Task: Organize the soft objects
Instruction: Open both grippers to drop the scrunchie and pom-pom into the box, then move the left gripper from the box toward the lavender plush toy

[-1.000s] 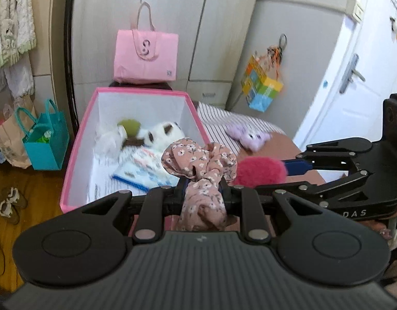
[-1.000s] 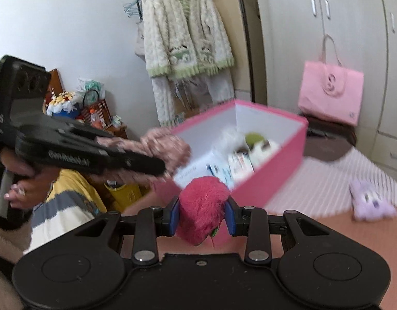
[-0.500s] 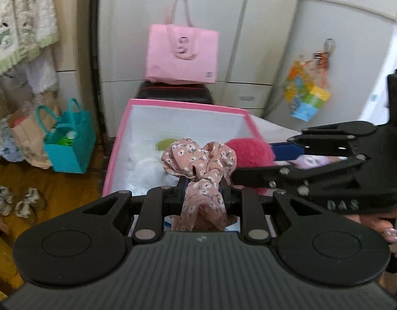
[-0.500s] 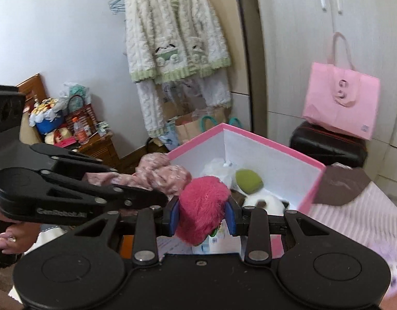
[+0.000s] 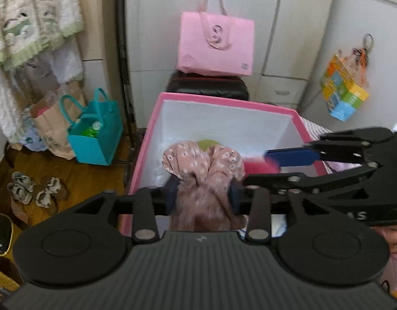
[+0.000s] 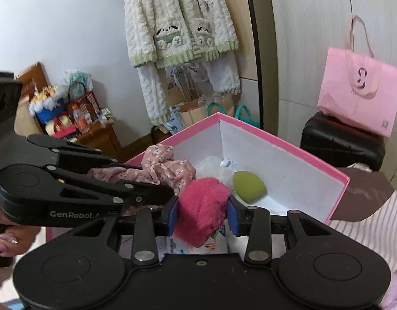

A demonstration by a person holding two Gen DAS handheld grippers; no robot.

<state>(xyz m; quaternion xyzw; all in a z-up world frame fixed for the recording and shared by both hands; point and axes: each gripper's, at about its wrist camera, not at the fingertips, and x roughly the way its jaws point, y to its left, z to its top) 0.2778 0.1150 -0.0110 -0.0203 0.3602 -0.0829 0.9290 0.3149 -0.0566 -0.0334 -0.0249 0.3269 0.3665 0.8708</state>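
Note:
A floral pink scrunchie (image 5: pixel 203 162) sits between the pads of my left gripper (image 5: pixel 203 196), over the near end of the open pink box (image 5: pixel 224 100). The left jaws are opening; the fabric below them is blurred and no longer looks pinched. My right gripper (image 6: pixel 202 214) holds a fuzzy magenta pom-pom (image 6: pixel 201 206) above the same box (image 6: pixel 276 139). Its jaws are starting to open, but the blue pads still touch the fur. The two grippers are side by side. Inside the box lie a green sponge (image 6: pixel 247 186), white fluff and printed packets.
A pink tote bag (image 5: pixel 216 46) stands on a black case behind the box. A teal bag (image 5: pixel 95 137) and shoes (image 5: pixel 35 188) are on the wooden floor to the left. A knitted cardigan (image 6: pixel 177 20) hangs on the wall. Striped bedding (image 6: pixel 366 232) lies at the right.
Both grippers moved over the pink box, which now lies directly beneath them. The left jaws have spread wider around the scrunchie; the right jaws have widened slightly around the pom-pom.

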